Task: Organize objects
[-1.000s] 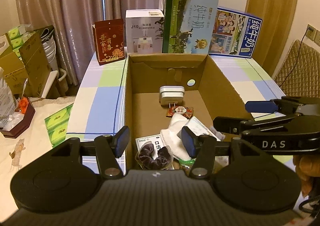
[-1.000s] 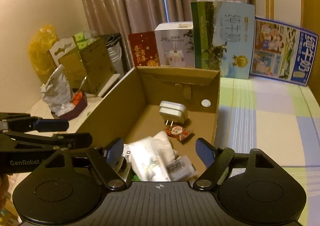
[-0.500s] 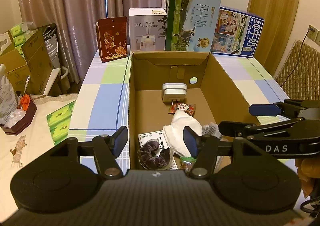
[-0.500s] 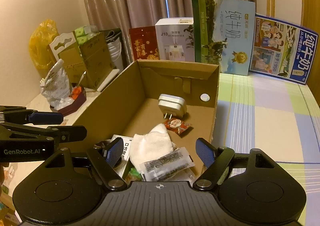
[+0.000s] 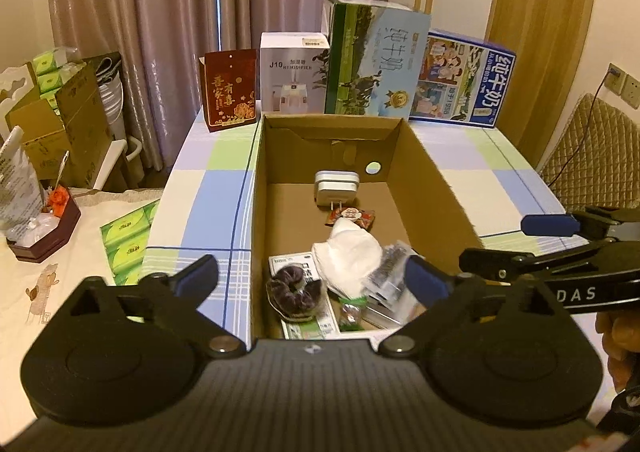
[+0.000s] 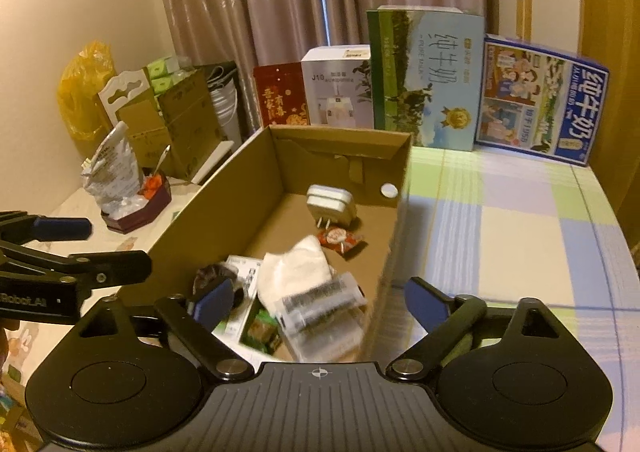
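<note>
Both grippers hang over the near end of the cardboard box (image 5: pixel 436 187), and neither is carrying a thing. The left gripper (image 5: pixel 312 280) has its jaws spread wide, blue pads either side of the pile; the right gripper (image 6: pixel 320 302) is just as wide, one finger over the box and the other out past its right wall, above the checked tablecloth (image 6: pixel 520 236).

Everything to organize sits inside the box. At the far end a white plug adapter (image 5: pixel 335 187) stands close to the back wall, prongs toward us, with a red snack packet (image 5: pixel 352 216) just in front of it. At the near end things crowd together: a white sock (image 5: pixel 352 258) draped on top, a dark scrunchie (image 5: pixel 294 290) on a printed card (image 5: pixel 306 326) by the left wall, a clear wrapped pack (image 6: pixel 320 302) touching the sock on its right, and a small green packet (image 6: pixel 262 328) below it.

By my reading, the step in hand is choosing the next piece out of that near pile. The sock looks the honest pick: it lies on top and nothing pins it. It is soft, so come straight down and pinch a raised fold. The clear pack looks slippery and touches the sock, so a careless close could drag both. The right gripper also wants to shift inward first, or that outer finger will land on the box wall.
</note>
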The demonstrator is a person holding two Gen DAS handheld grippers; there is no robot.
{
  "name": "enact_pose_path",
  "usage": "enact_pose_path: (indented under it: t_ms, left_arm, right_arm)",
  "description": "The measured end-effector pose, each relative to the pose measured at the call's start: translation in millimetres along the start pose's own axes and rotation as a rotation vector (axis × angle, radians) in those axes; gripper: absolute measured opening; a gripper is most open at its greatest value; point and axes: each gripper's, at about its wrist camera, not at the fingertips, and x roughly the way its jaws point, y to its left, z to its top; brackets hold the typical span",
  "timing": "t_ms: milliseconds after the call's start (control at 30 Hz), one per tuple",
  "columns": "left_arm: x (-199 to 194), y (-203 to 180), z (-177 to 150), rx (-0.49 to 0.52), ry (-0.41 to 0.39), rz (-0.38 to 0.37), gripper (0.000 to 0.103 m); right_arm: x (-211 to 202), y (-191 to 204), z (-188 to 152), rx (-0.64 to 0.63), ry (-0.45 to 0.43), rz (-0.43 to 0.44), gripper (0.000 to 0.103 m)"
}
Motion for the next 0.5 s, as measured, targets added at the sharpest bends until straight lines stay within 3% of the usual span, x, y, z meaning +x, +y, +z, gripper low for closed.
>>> enact_pose_path:
  t_ms: [233,500]
  left_arm:
    - [-35,-15,-18,-0.009,-0.002,0.023,0.102]
    - [-71,-27,-32,-0.037,-0.009,0.047,0.102]
  right_arm:
    - [-41,7,-19,-0.015,0.005,-0.008,0.101]
    - [-81,11,-34,0.019,0.003,-0.019,0.101]
